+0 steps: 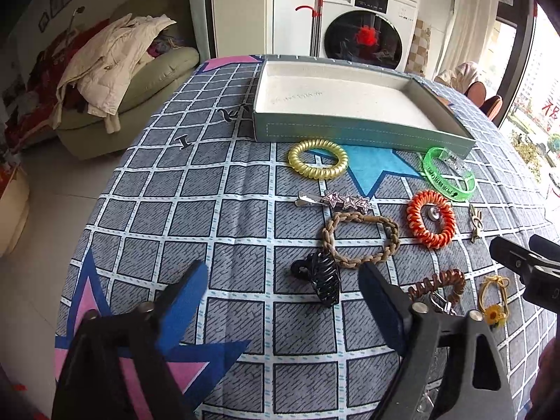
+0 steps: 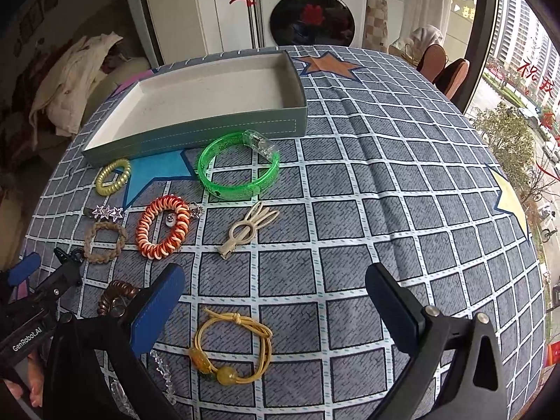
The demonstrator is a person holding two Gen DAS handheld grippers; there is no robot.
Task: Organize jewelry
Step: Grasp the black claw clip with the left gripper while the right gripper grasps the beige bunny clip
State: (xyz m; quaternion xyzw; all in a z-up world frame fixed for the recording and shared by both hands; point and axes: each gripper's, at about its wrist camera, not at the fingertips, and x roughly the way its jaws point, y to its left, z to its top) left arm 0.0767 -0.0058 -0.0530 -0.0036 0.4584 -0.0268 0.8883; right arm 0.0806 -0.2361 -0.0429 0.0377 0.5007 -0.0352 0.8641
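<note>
Yellow beaded cord bracelet [image 2: 232, 346] between spread fingers

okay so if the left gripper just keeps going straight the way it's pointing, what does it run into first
Most likely the black claw clip, which lies on the tablecloth just ahead, between the open fingers of the left gripper. Past it is the braided tan band. Depth is hard to judge here.

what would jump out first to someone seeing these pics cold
Probably the bright green bangle lying just in front of the empty grey tray, and the orange coil hair tie nearer the camera. Both tongs, left and right, hang open above the scattered pieces.
</note>
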